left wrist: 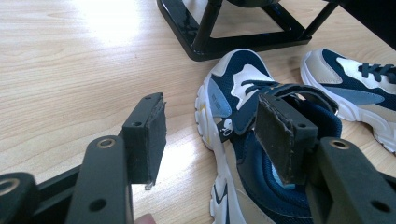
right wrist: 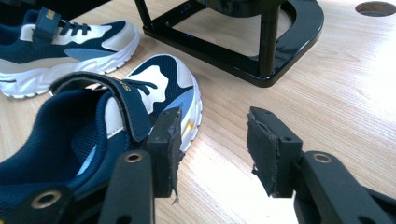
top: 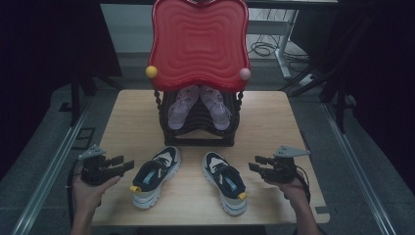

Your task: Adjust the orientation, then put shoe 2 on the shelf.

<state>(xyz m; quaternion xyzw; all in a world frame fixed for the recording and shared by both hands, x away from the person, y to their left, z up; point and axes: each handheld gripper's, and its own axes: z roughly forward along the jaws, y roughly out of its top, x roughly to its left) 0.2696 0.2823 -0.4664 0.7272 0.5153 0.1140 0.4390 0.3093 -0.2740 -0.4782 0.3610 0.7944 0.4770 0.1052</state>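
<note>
Two navy, white and beige sneakers lie on the wooden table (top: pixel 274 122), toes pointing away from me. My left gripper (top: pixel 125 165) sits just left of the left sneaker (top: pixel 155 177), apart from it. In the left gripper view its jaws (left wrist: pixel 212 126) stand open, with the left sneaker (left wrist: pixel 233 84) just beyond them and the other one (left wrist: pixel 355 88) farther off. My right gripper (top: pixel 254 164) is just right of the right sneaker (top: pixel 225 182). Its jaws (right wrist: pixel 212 144) stand open over bare wood beside that sneaker (right wrist: pixel 93 135).
A black rack (top: pixel 200 132) with a red wavy top (top: pixel 198 41) stands at the table's back middle, with a pair of pale pink sandals (top: pixel 198 105) on its shelf. Its black base (right wrist: pixel 280 46) is close ahead of both sneakers. A round hole (right wrist: pixel 375 8) lies in the tabletop.
</note>
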